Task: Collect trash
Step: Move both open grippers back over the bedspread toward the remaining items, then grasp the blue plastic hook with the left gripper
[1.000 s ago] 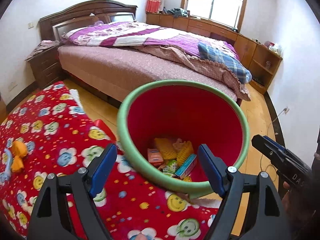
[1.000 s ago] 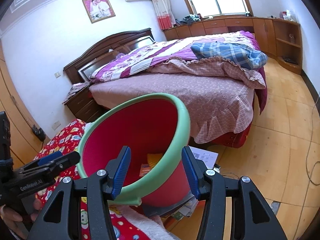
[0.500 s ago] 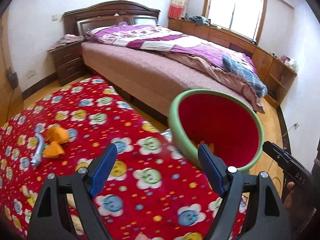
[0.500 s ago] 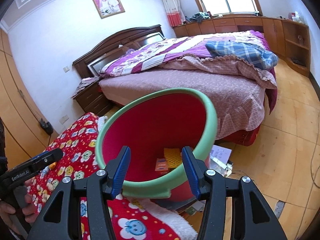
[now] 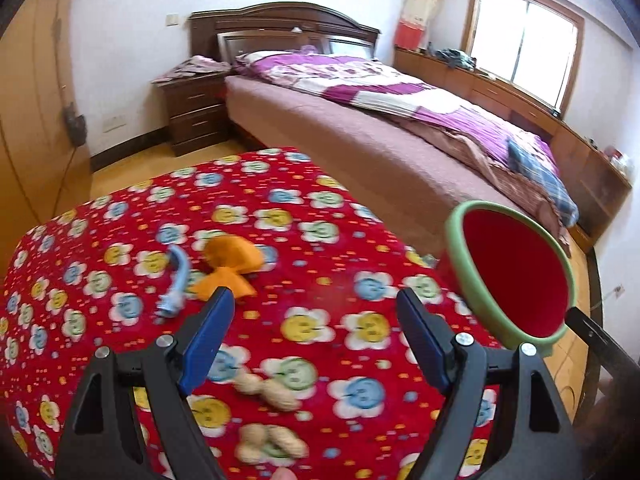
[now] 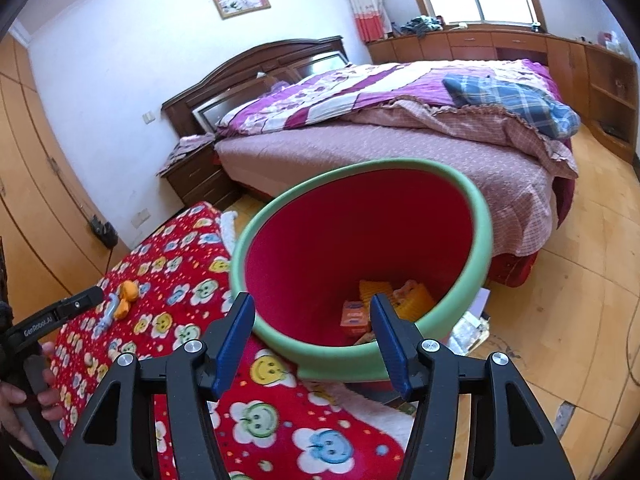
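A red bin with a green rim (image 6: 485,224) stands beside the table, with orange packets (image 6: 394,294) lying in its bottom. My right gripper (image 6: 314,322) hovers over its near rim; the jaws are opening and nothing is held between them. Out over the red flowered blanket (image 5: 320,208), my left gripper (image 5: 316,320) is open and empty. Just beyond its left finger lie a crumpled orange wrapper (image 5: 230,266) and a blue-grey tube (image 5: 176,284). Peanut shells (image 5: 268,390) lie under the jaws. The bin (image 5: 516,272) is to its right.
A bed (image 5: 360,132) with a purple quilt stands behind the table, a dark nightstand (image 5: 196,112) at its head. Wooden wardrobe doors (image 6: 36,168) run along the left. Papers (image 6: 470,324) lie on the wood floor by the bin. A hand (image 6: 24,396) holds the left gripper.
My left gripper has swung left from above the bin to over the blanket, bringing the wrapper, tube and peanut shells into view. The right gripper has shifted slightly and its jaws are a little wider.
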A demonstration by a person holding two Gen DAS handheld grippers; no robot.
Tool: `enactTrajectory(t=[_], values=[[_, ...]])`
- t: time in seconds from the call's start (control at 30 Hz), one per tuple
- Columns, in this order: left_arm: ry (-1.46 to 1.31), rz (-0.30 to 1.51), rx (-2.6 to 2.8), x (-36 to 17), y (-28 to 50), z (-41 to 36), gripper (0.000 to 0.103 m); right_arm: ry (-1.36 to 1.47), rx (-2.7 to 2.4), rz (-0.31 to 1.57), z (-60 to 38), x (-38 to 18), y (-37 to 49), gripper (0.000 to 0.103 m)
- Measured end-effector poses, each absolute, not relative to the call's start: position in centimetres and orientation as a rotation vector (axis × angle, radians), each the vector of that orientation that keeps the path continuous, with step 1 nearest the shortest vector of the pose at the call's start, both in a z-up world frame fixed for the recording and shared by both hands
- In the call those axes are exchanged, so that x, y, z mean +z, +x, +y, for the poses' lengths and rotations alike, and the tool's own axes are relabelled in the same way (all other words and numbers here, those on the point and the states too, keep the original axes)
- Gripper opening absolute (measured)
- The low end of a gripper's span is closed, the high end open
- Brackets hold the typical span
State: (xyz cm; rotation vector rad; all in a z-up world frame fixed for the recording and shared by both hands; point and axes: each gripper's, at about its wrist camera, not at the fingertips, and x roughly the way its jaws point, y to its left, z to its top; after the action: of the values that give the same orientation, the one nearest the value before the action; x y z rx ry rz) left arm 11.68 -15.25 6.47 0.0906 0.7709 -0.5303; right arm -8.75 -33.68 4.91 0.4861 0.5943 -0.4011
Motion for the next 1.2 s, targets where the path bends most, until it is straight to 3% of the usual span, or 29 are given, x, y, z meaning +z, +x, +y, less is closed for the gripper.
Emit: enactTrajectory(t=[0.67,1.2], values=[[0.068,0.817,-0.289,4.0,19.5,-7.5,0.082,0.483,-0.398,0.657,-32.4,3.7,-5.9,0.062],[0.069,0.902,-0.278,0.4,22.2,-8.1,0.079,0.506,-0.442,0.673,-34.1,2.8,-5.5,0.062]])
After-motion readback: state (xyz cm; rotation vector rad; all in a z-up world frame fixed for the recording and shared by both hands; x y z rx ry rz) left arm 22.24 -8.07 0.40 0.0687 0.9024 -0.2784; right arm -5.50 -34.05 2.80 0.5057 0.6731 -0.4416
